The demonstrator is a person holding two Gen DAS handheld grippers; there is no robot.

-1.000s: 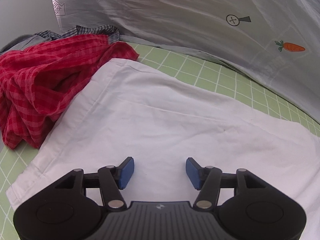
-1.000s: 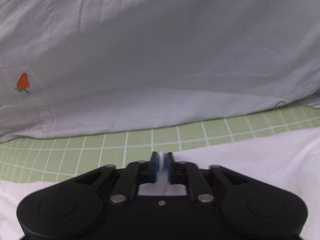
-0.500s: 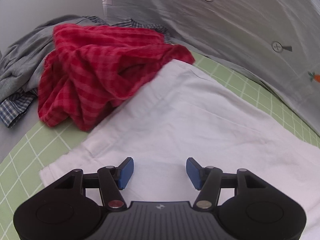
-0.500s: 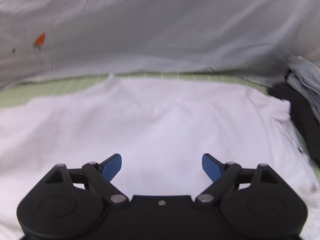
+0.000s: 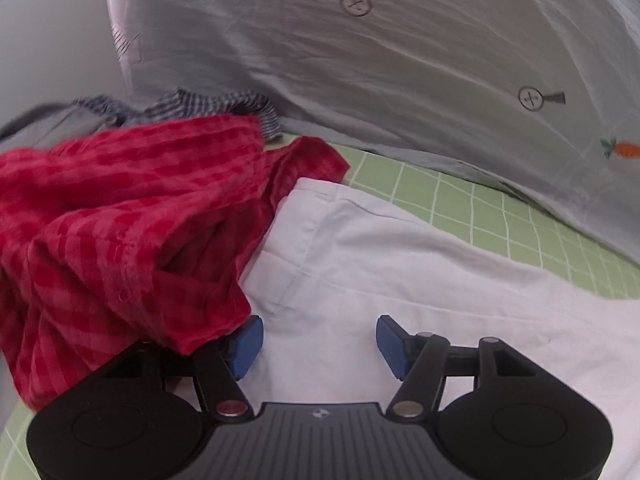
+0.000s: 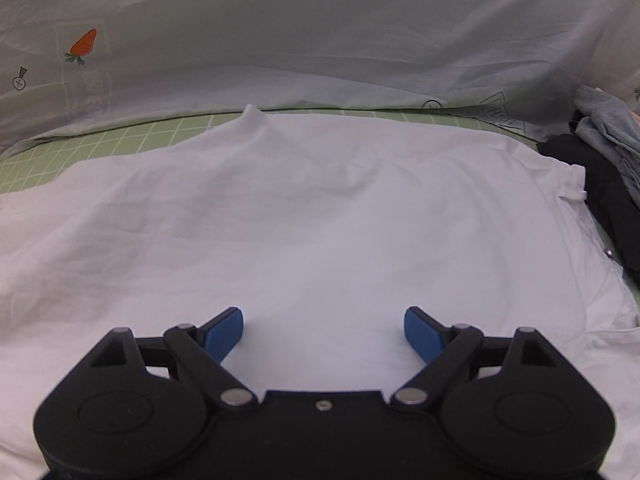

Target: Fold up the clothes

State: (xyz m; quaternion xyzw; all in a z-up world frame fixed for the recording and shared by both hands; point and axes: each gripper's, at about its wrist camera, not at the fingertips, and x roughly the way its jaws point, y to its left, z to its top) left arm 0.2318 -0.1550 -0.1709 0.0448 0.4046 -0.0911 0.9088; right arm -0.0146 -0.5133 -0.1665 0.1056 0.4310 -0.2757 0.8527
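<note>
A white garment (image 5: pixel 420 280) lies spread flat on the green checked mat (image 5: pixel 460 204); it fills the right wrist view (image 6: pixel 320 220) too. My left gripper (image 5: pixel 318 346) is open just above the garment's left edge, its left finger partly under a fold of the red checked shirt (image 5: pixel 120 232). My right gripper (image 6: pixel 324 334) is open and empty, low over the middle of the white garment.
A grey sheet with a carrot print (image 5: pixel 400 80) rises behind the mat, also in the right wrist view (image 6: pixel 280 40). Blue checked and grey clothes (image 5: pixel 180 106) lie behind the red shirt. Black and grey clothes (image 6: pixel 600 168) are piled at the right.
My right gripper let go of the white cloth, opened and pulled back over the garment. My left gripper moved left, closer to the red shirt, staying open.
</note>
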